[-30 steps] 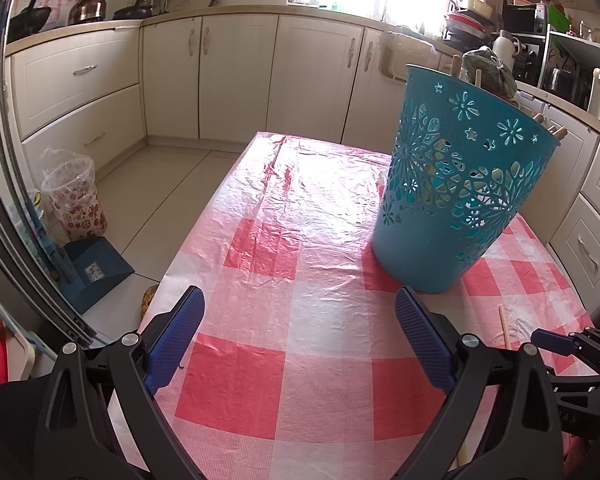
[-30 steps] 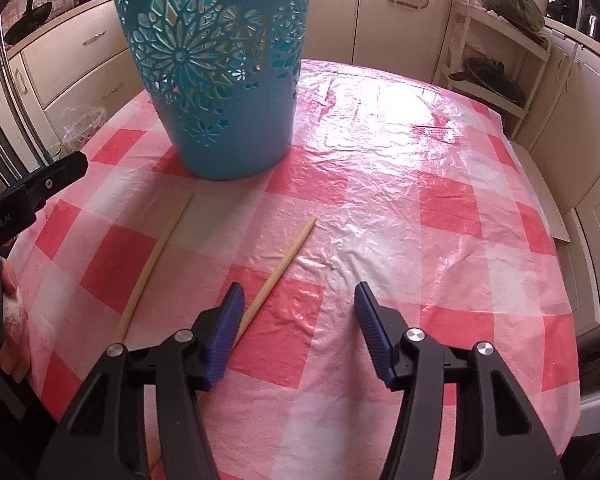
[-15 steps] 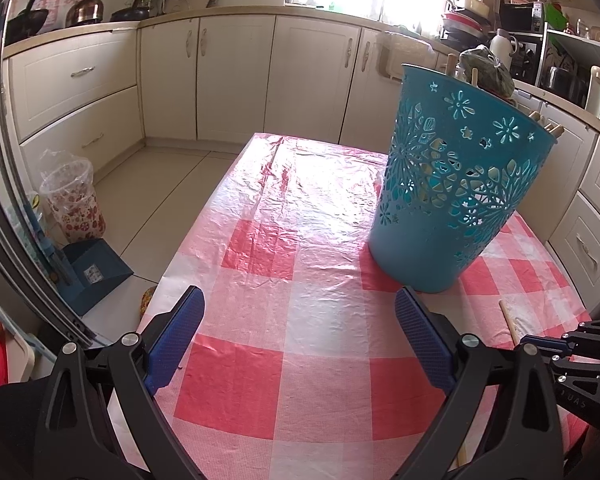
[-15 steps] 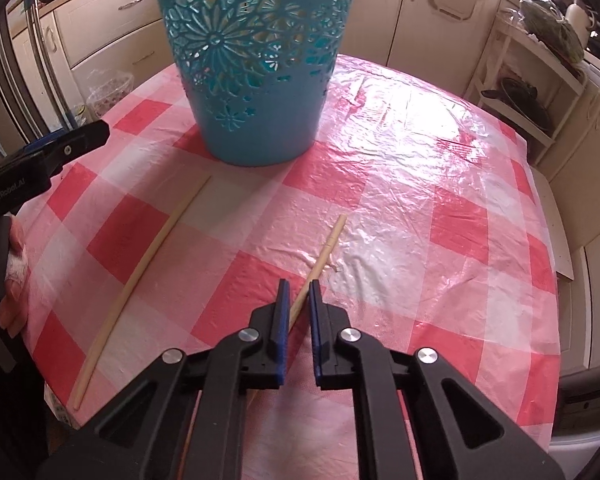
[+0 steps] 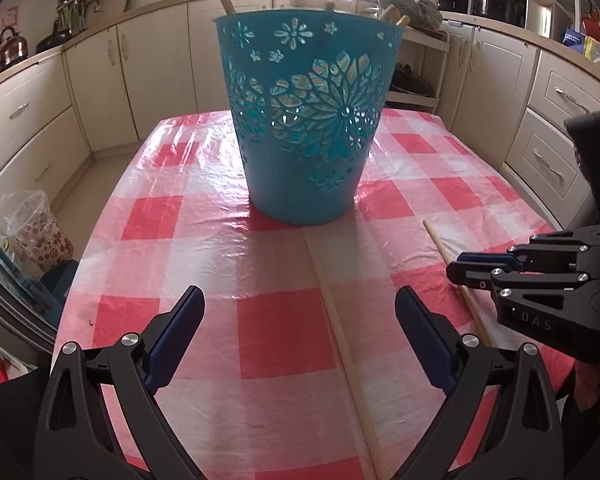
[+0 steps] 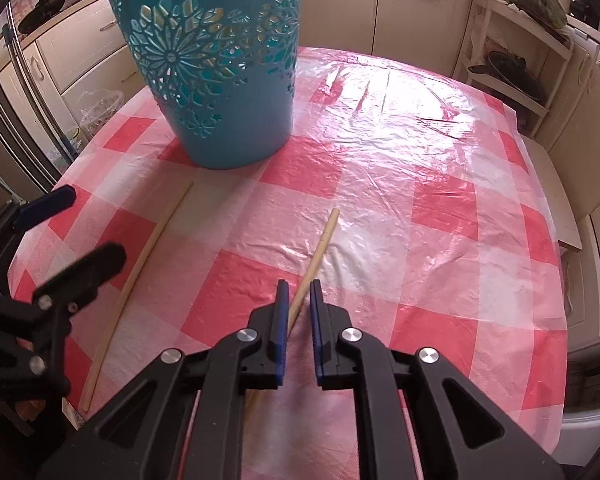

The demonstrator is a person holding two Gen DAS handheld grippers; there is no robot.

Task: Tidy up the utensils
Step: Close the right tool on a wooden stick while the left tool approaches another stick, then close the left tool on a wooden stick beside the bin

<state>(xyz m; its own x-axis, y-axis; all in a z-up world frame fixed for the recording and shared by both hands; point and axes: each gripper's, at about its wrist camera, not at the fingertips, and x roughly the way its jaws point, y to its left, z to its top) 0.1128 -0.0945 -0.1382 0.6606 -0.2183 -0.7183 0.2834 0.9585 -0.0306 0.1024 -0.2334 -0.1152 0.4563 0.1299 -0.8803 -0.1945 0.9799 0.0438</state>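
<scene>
A thin, pale wooden stick point(image 6: 318, 250) lies flat on the red-and-white checked plastic tablecloth point(image 6: 440, 200), its free tip pointing toward one o'clock in the right wrist view. It looks light, stiff and smooth, so it may roll or swivel if pinched far off its middle; a hold nearer the middle should keep it level. The right gripper point(image 6: 299, 294) has just been closing, and its blue pads now sit nearly together around the stick's near part, apparently pinching it. A second, longer stick point(image 5: 342, 336) lies at nine o'clock from the first, running toward the blue cut-out basket point(image 5: 308, 120), which stands upright at eleven o'clock with other wooden handles poking above its rim. The left gripper point(image 5: 300, 334) hovers over that longer stick with its jaws spread wide, gripping nothing.
</scene>
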